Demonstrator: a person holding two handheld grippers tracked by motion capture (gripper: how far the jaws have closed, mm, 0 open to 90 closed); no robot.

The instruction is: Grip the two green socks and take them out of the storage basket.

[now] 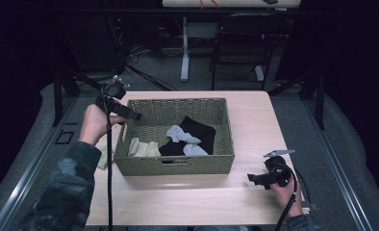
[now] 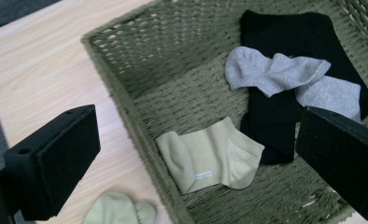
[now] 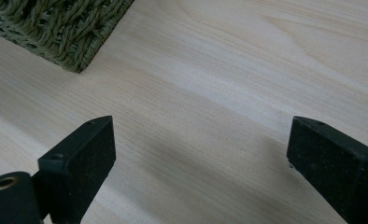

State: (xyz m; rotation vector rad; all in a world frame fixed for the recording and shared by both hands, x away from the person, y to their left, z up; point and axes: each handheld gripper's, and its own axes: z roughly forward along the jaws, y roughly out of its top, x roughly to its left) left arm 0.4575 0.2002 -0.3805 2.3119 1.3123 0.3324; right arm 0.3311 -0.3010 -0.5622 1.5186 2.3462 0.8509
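Note:
A woven olive basket (image 1: 174,165) sits on the light wooden table (image 1: 255,125). Inside lie a pale yellow-green sock (image 2: 210,157), a grey sock (image 2: 271,72) and a black garment (image 2: 285,32). Another pale green sock (image 2: 119,210) lies on the table outside the basket's left wall. My left gripper (image 1: 130,114) hovers open above the basket's left rim, jaws wide apart, nothing between them. My right gripper (image 1: 256,179) stands open low over bare table near the basket's front right corner (image 3: 74,60), holding nothing.
A black cable (image 1: 109,183) hangs from the left gripper down past the table's front. Beyond the table stand a dark folding chair (image 1: 240,45) and a white table leg (image 1: 184,48). Dark stands flank the table's far corners.

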